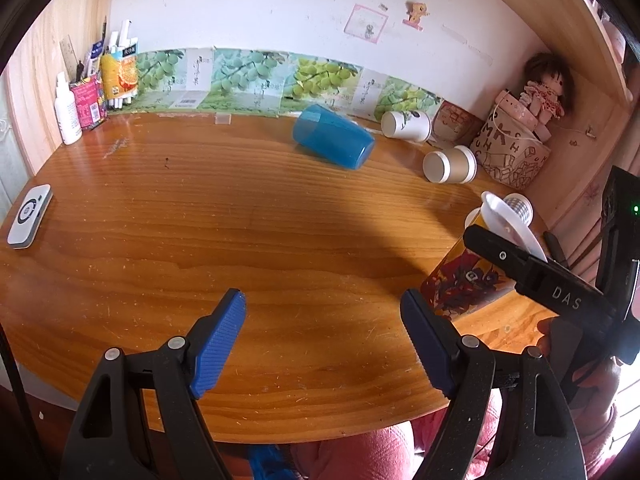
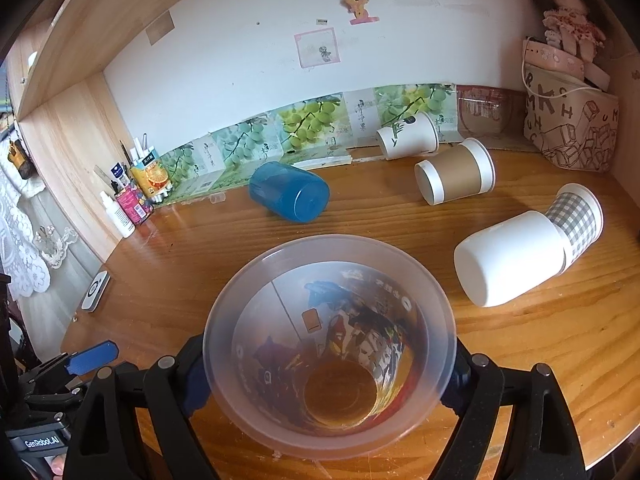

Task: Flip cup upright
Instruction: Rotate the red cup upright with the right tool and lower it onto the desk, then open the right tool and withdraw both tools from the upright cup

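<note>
Left wrist view takes in the wooden bench from its near edge: far left lies a white remote-like device, and against the back wall stands a cluster of bottles and pens. The left hand-held gripper hovers low over the bench with its blue pads well apart and nothing between them. Further along, a blue cup lies on its side near the wall, then a white paper cup and a brown-banded paper cup, both tipped over too. At the right, the right hand-held gripper is clamped on a clear printed cup, its jaws pressing either side just under the rim; the cup's mouth faces the right wrist camera and its base points toward the bench, tilted. Just beyond it to the right, a white cup nested in a checked one lies on its side.
</note>
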Motion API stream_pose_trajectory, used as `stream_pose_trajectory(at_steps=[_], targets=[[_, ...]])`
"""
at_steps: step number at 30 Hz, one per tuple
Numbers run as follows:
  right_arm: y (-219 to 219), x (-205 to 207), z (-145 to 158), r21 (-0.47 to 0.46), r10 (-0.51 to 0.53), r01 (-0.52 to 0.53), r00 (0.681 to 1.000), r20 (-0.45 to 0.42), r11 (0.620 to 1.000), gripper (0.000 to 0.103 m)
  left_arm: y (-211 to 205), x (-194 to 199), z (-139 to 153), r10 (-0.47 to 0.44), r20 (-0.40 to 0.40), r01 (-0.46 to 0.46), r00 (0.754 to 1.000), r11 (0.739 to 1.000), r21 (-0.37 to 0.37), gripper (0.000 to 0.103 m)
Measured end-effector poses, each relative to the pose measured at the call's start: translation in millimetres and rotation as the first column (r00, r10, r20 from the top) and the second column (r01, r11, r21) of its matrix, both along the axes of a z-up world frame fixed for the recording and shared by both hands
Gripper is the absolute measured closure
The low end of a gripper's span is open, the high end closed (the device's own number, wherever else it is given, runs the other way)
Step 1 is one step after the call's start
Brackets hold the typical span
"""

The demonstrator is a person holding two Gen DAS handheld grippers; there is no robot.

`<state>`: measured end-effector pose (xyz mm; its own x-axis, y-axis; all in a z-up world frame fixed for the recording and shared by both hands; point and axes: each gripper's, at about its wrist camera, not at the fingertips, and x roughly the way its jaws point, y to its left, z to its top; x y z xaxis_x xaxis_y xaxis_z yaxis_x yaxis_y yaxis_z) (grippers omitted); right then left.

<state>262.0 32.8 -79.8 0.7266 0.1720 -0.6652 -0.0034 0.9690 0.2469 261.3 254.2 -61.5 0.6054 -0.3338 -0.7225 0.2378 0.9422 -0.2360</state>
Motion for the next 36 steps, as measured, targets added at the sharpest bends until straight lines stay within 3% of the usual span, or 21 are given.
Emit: stream_pose_trajectory(at_steps=[4, 9, 21, 28, 36], targets=[[5, -10, 8, -0.05, -0.002, 0.004, 0.999, 0.039, 0.999, 0.002, 8, -12, 9, 0.053, 0.06, -0.05, 0.997, 0.997, -0.058, 0.012], [7, -24, 21, -0.067, 0.0, 0.007, 0.994, 0.106, 0.998, 0.001, 12, -31, 22, 0.073, 0.128, -0.061, 0.989, 0.993, -0.102, 0.011], [-23, -77, 43, 0.009, -0.067, 0.067, 0.972, 0.224, 0.998, 0.0, -7, -72, 30, 0.064, 0.173, -0.055, 0.983, 0.997, -0.057, 0.011], [-51, -130, 45, 0.063, -0.158, 0.146, 0.951, 0.264, 0.987, 0.0, -15, -100, 28, 0.117, 0.178, -0.113, 0.977, 0.993, -0.034, 0.011], [-58, -201, 46, 0.063, -0.211, 0.201, 0.926, 0.312, 0.978, 0.0, -34, -150, 29, 0.169, 0.333, -0.19, 0.928, 0.981, 0.031, 0.011]])
